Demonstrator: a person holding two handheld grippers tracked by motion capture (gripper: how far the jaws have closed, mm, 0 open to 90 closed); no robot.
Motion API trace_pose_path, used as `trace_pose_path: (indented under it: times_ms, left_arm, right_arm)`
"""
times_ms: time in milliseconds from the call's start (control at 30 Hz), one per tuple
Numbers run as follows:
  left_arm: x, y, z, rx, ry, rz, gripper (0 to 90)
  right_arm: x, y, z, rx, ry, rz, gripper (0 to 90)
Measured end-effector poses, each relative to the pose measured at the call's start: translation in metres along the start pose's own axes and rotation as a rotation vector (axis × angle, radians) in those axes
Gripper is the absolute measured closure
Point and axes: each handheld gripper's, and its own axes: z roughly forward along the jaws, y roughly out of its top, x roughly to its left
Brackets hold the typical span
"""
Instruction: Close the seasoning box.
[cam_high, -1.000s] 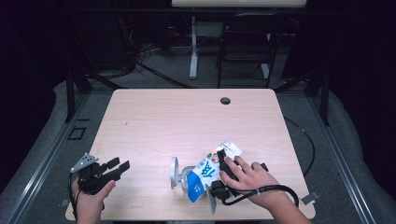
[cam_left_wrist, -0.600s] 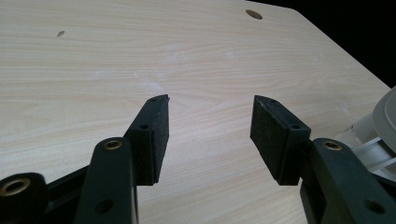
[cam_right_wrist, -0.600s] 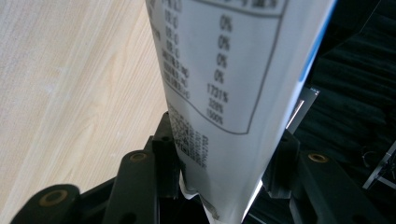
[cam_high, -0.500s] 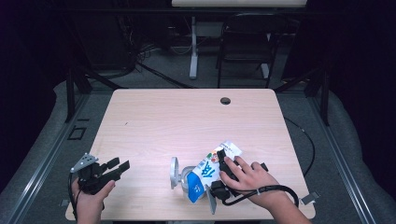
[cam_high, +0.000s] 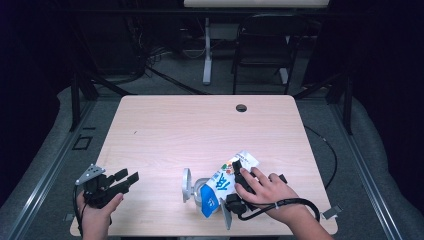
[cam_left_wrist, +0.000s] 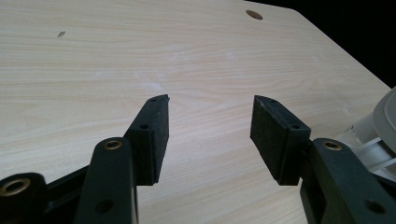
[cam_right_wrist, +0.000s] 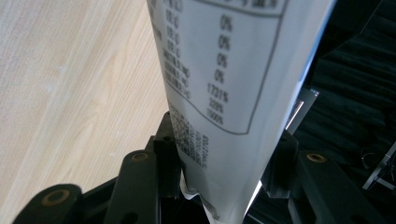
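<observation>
The pale wooden bench (cam_high: 200, 130), a rectangular top with a small round cable hole (cam_high: 241, 108) near its far edge, carries everything close to its near edge, leaving the rest bare.

The blue-and-white printed packet (cam_high: 225, 182), a flat pouch with coloured pictures on its upper end and a nutrition table on its back, lies tilted near the middle of the near edge, toward the right corner. Its blue lower end points at the mouth of the clear glass jar with a round metal lid (cam_high: 192, 187), which lies on its side just to the left of it, lid swung open; held this way, the pouch looks lined up to tip its contents into the jar.

The right gripper (cam_high: 239, 175) comes in from the near right corner, and in the right gripper view its jaws stand about half open with the packet (cam_right_wrist: 233, 70) between them, both pads against its sides: a grip on the pouch's width, probably loose enough not to crush it.

The left gripper (cam_high: 125, 179) rests at the near left corner, well apart from the jar. Its jaws stand wide open and hold nothing (cam_left_wrist: 210, 126), likely waiting to steady the jar.
</observation>
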Motion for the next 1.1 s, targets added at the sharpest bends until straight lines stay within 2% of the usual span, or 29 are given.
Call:
trace_pose_path:
  times_ms: [667, 833, 1100]
  left_arm:
    - [0.0001, 0.0003, -0.0006, -0.005, 0.001, -0.003, 47.8]
    - [0.0003, 0.0003, -0.0006, -0.007, 0.001, -0.003, 47.7]
    - [0.0005, 0.0002, -0.0006, -0.01, 0.001, -0.005, 47.8]
  right_arm:
    - [-0.0001, 0.0003, -0.0009, 0.002, -0.01, -0.015, 57.8]
    - [-0.0005, 0.001, -0.0012, 0.003, -0.019, -0.036, 58.3]
    - [-0.0012, 0.0019, -0.0027, 0.001, -0.018, -0.035, 60.6]
